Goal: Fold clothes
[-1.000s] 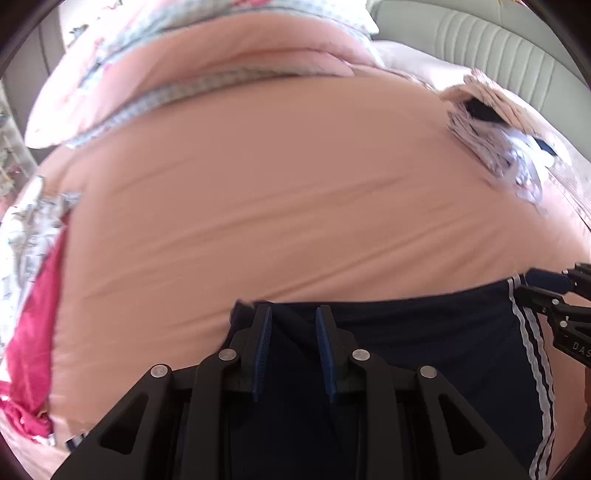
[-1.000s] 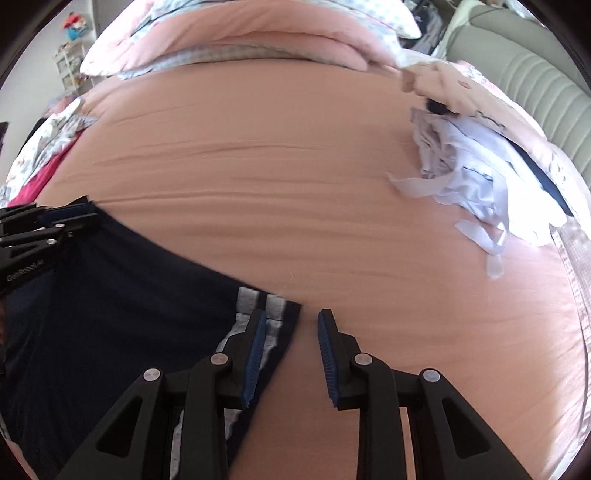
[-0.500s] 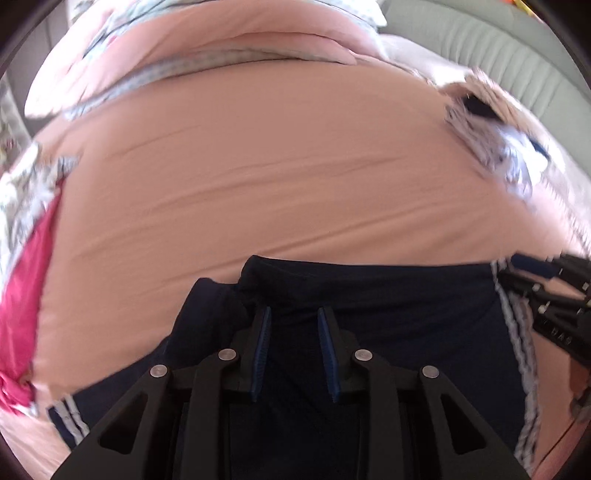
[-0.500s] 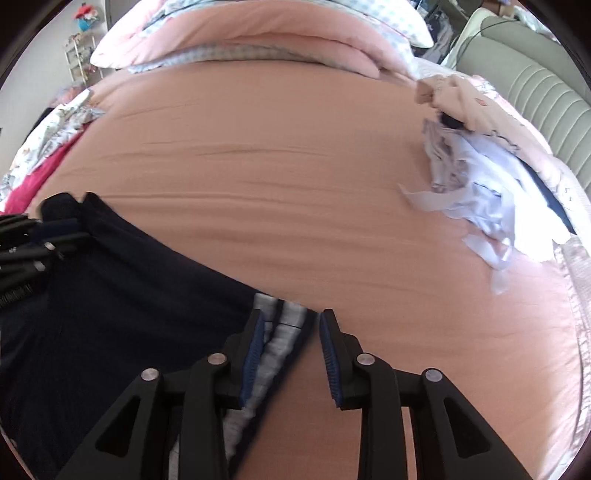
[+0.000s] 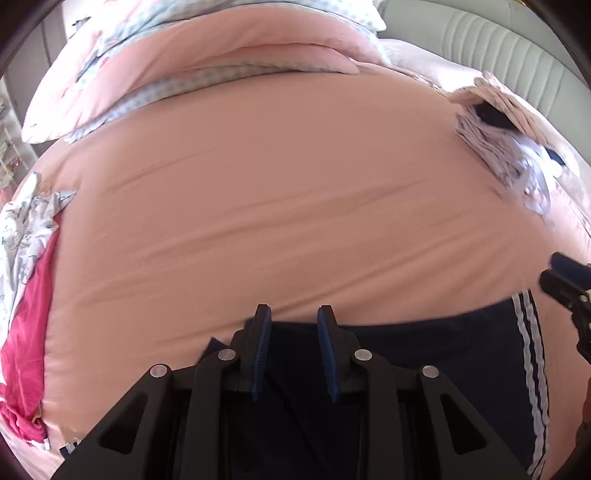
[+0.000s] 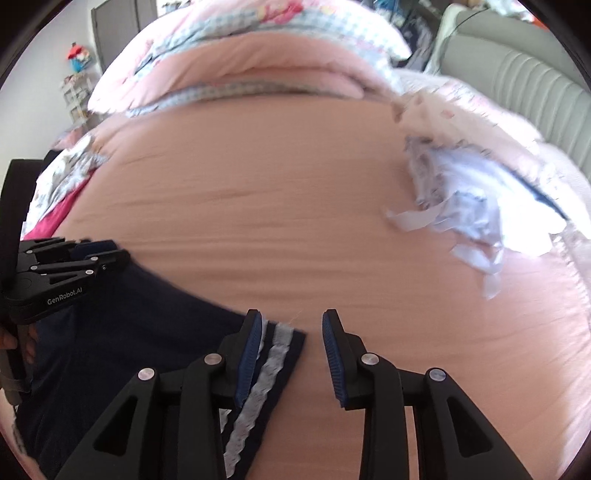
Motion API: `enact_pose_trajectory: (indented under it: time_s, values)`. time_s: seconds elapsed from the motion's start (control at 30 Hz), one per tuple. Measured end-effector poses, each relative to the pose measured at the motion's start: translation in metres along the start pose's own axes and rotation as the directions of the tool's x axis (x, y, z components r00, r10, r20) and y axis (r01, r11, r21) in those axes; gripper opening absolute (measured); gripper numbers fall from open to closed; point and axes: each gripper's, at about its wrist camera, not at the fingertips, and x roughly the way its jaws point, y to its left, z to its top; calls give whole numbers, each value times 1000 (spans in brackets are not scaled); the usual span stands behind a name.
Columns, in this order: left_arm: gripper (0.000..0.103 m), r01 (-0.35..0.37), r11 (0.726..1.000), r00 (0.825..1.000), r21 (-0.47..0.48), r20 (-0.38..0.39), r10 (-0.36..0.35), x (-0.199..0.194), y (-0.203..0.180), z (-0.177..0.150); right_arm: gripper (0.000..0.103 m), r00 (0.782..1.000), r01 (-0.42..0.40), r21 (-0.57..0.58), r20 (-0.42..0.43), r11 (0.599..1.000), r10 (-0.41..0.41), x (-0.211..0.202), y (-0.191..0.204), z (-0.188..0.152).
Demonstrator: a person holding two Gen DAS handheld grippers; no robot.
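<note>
Peach-pink bedsheet (image 5: 280,206) filled pretty much the whole left wrist view, with a rolled pink duvet (image 5: 221,55) at the far end and a grey-green padded headboard (image 5: 480,33) off to the right. My left gripper (image 5: 291,343) had its blue pads spread apart over the top edge of the navy shorts (image 5: 424,354), nothing pinched between them. White double stripes ran down the shorts' right side, and my right gripper (image 5: 569,280) poked in just beside that. Some magenta fabric (image 5: 29,332) sat at the left edge, and a messy pile of pale clothes (image 5: 517,158) was well apart on the right.

From the right wrist view, same sheet (image 6: 295,206). My right gripper (image 6: 291,354) was spread too, its left pad over the striped hem of the shorts (image 6: 129,332), which lay flat at the near left. The left gripper (image 6: 107,251) showed on the far corner of the shorts; couldn't tell its gap from this angle. The pale pile (image 6: 461,199) was blurry on the right.
</note>
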Motion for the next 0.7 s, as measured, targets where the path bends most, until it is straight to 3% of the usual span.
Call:
enact_pose_trajectory:
  time_s: [0.07,0.1,0.17,0.23,0.3,0.37,0.43,0.57,0.7]
  values:
    - [24,32,999,999,-15,4,-32,-14,2,-3,32,995,85,-54,47,995,-83,-9,8,3]
    - [24,38,999,999,-8,2,-38,-23,5,-9,32,997,59,-56,43,997,-57,-14,10,3]
    - [24,33,999,999,30,-30,-32,-42,0,-33,32,996,-87,-30,-21,996,86,-24,-10,-4]
    - [24,48,996,996,68,-77,-43,-49,-6,-56,32,963,-250,-16,-103,968,247,-26,-11,-9]
    - [24,58,991,992,123,-121,-43,-47,-13,-73,32,941,-307,-41,-165,951,297,-17,6,-14]
    - [24,31,982,991,188,-135,-6,-38,-23,-85,32,928,-323,-75,-222,943,300,-5,22,-20]
    - [24,13,980,995,196,-96,6,-33,-28,-82,32,938,-276,-96,-242,956,247,-2,34,-29]
    - [24,-2,996,998,89,-66,8,-27,-22,-52,32,975,-173,-47,-150,984,164,-8,21,-16]
    - [24,68,987,995,149,-86,-56,-33,-42,-47,32,973,-179,-69,-160,981,167,-5,18,-13]
